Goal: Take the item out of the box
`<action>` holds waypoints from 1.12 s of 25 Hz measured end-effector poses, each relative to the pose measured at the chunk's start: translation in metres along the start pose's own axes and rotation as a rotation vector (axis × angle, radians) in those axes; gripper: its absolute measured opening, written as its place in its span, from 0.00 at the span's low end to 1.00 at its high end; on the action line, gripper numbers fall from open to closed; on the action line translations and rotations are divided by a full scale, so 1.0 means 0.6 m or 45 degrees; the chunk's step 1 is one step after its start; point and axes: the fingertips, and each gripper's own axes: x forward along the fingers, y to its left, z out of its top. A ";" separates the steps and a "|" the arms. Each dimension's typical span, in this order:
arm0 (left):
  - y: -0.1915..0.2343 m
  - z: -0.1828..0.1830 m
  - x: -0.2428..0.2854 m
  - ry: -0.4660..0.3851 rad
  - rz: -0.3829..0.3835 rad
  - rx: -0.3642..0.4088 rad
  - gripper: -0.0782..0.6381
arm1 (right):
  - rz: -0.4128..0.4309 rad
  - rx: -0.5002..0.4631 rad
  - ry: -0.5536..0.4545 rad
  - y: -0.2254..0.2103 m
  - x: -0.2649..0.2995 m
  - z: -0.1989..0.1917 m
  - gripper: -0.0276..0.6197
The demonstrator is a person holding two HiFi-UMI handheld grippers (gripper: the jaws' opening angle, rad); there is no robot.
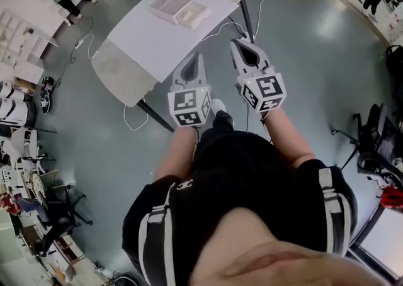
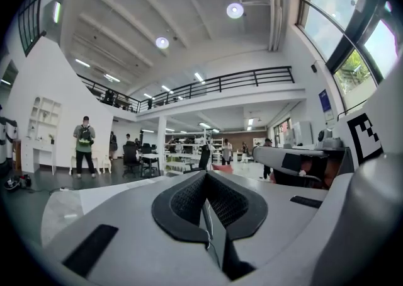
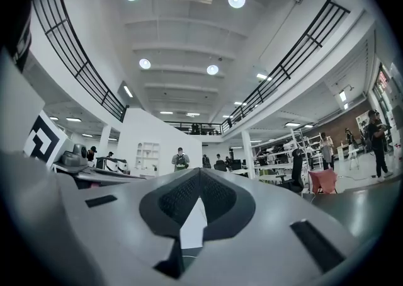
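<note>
Hovering short of the table (image 1: 141, 48), left tool (image 1: 198, 58) pressed together, empty, right tool (image 1: 237, 43) likewise, box (image 1: 178, 7) untouched.

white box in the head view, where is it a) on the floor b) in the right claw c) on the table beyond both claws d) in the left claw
c: the white box sits on the table, beyond the left claw and right claw, both shut and empty.

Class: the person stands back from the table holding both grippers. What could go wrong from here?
1. Both the left gripper and right gripper are shut; reaching in unopened would likely shove the flat white box.
2. Loose white cables trail on the floor by the grey table: a possible trip.
</note>
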 end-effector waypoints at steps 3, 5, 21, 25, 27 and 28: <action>0.020 -0.002 0.035 -0.005 -0.001 -0.003 0.13 | 0.002 -0.013 0.000 -0.016 0.033 -0.009 0.06; 0.035 -0.003 0.063 -0.010 -0.001 -0.005 0.13 | 0.003 -0.020 0.002 -0.031 0.060 -0.016 0.06; 0.199 0.008 0.340 0.030 -0.009 -0.054 0.13 | 0.023 -0.030 0.085 -0.151 0.354 -0.067 0.06; 0.252 0.003 0.407 0.045 0.010 -0.072 0.13 | 0.044 -0.034 0.113 -0.175 0.436 -0.088 0.06; 0.280 0.001 0.435 0.047 0.024 -0.082 0.13 | 0.060 -0.038 0.128 -0.184 0.477 -0.100 0.06; 0.294 -0.002 0.448 0.050 0.031 -0.088 0.13 | 0.070 -0.039 0.138 -0.187 0.497 -0.107 0.06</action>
